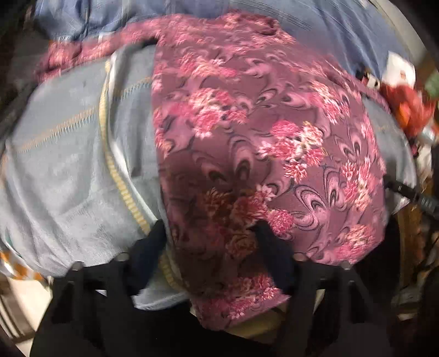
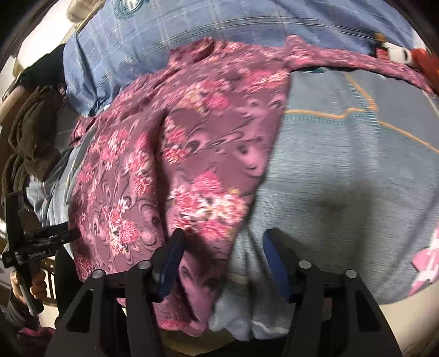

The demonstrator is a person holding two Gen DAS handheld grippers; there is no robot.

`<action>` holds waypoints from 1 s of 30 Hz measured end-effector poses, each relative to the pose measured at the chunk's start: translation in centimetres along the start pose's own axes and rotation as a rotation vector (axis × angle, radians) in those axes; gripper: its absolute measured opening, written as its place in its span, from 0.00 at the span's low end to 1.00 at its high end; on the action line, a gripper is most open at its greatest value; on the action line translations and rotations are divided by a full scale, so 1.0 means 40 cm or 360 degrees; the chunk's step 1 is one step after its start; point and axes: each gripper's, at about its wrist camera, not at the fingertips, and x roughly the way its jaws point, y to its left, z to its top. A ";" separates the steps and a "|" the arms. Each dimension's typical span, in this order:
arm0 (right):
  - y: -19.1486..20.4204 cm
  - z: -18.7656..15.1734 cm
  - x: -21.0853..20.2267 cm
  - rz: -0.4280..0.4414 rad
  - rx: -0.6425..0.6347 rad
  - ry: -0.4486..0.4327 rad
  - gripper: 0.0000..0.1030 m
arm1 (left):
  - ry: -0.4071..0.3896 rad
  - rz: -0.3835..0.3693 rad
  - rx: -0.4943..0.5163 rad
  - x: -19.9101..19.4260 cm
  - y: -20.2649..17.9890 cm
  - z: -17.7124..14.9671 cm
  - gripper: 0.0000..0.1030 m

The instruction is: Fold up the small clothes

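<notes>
A maroon garment with pink flowers (image 1: 247,131) lies spread over a grey-blue cloth (image 1: 63,178); it also shows in the right wrist view (image 2: 175,153). My left gripper (image 1: 211,236) is open, its fingers standing either side of the garment's near edge. My right gripper (image 2: 222,241) is open too, its left finger (image 2: 170,261) at the garment's near corner and its right finger (image 2: 277,261) over the grey-blue cloth (image 2: 343,178). Neither gripper pinches the fabric. The left gripper also shows from outside at the left edge of the right wrist view (image 2: 41,244).
A blue checked cloth (image 2: 192,24) lies at the far side. A dark brown garment (image 2: 33,131) is piled at the left. Red and white items (image 1: 406,101) sit at the far right. A pink-and-white patch (image 2: 428,266) is on the grey-blue cloth.
</notes>
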 end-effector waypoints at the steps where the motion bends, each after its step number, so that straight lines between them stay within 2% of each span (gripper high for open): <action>1: 0.011 0.000 0.001 -0.0004 -0.0036 -0.0020 0.51 | -0.0001 -0.0009 0.0050 -0.004 -0.013 0.002 0.15; 2: 0.026 0.001 0.003 -0.0008 -0.0087 -0.0040 0.46 | 0.0009 -0.0010 0.0044 -0.004 -0.013 0.005 0.06; 4: 0.049 -0.001 0.012 -0.0032 -0.0174 -0.0029 0.20 | 0.0025 -0.0080 -0.0035 -0.006 0.004 0.014 0.06; 6: 0.069 -0.005 0.012 -0.0109 -0.0284 -0.0039 0.05 | 0.0026 -0.0112 -0.0102 -0.013 0.026 0.021 0.05; 7: 0.067 -0.002 0.001 -0.0098 -0.0290 -0.0057 0.04 | 0.0026 -0.0106 -0.0111 -0.017 0.033 0.022 0.05; 10: 0.011 0.016 -0.086 0.0032 -0.0142 -0.0165 0.04 | 0.0003 -0.0074 -0.0106 -0.044 0.045 0.014 0.05; 12: -0.056 0.029 -0.134 0.0002 -0.0016 -0.0238 0.01 | -0.0004 -0.0033 -0.0096 -0.048 0.057 0.021 0.05; 14: -0.119 0.026 -0.138 -0.0062 0.0105 -0.0211 0.02 | 0.0022 -0.0039 -0.0102 -0.041 0.067 0.024 0.05; 16: -0.158 0.011 -0.131 -0.0024 0.0196 -0.0152 0.03 | 0.0045 -0.0060 -0.0114 -0.034 0.067 0.023 0.06; 18: -0.166 -0.019 -0.128 0.0083 0.0261 -0.0121 0.11 | 0.0053 -0.0078 -0.0088 -0.035 0.057 0.018 0.07; 19: -0.164 -0.028 -0.124 0.0133 0.0270 -0.0098 0.21 | 0.0048 -0.0087 -0.0080 -0.037 0.057 0.018 0.11; 20: -0.158 -0.032 -0.115 0.0159 0.0271 -0.0079 0.28 | 0.0048 -0.0100 -0.0068 -0.037 0.051 0.016 0.25; 21: -0.148 -0.037 -0.107 0.0171 0.0270 -0.0077 0.40 | 0.0056 -0.0123 -0.0063 -0.033 0.046 0.016 0.32; 22: -0.134 -0.044 -0.098 0.0160 0.0261 -0.0083 0.42 | 0.0065 -0.0145 -0.0073 -0.027 0.042 0.018 0.35; 23: -0.118 -0.046 -0.083 0.0155 0.0239 -0.0065 0.41 | 0.0073 -0.0145 -0.0082 -0.022 0.038 0.020 0.35; 24: -0.109 -0.044 -0.067 0.0146 0.0222 -0.0039 0.35 | 0.0080 -0.0129 -0.0076 -0.017 0.033 0.023 0.29; 25: -0.102 -0.042 -0.055 0.0125 0.0196 -0.0007 0.02 | 0.0080 -0.0101 -0.0067 -0.014 0.032 0.028 0.08; 26: -0.091 -0.039 -0.052 0.0095 0.0157 0.0014 0.03 | 0.0084 -0.0057 -0.0060 -0.015 0.032 0.034 0.05; 27: -0.080 -0.028 -0.069 0.0075 0.0128 -0.0023 0.03 | 0.0089 -0.0047 -0.0071 -0.022 0.039 0.039 0.05; 30: -0.102 -0.007 -0.194 0.0130 0.0129 -0.0230 0.03 | 0.0075 -0.0030 -0.0096 -0.044 0.064 0.036 0.05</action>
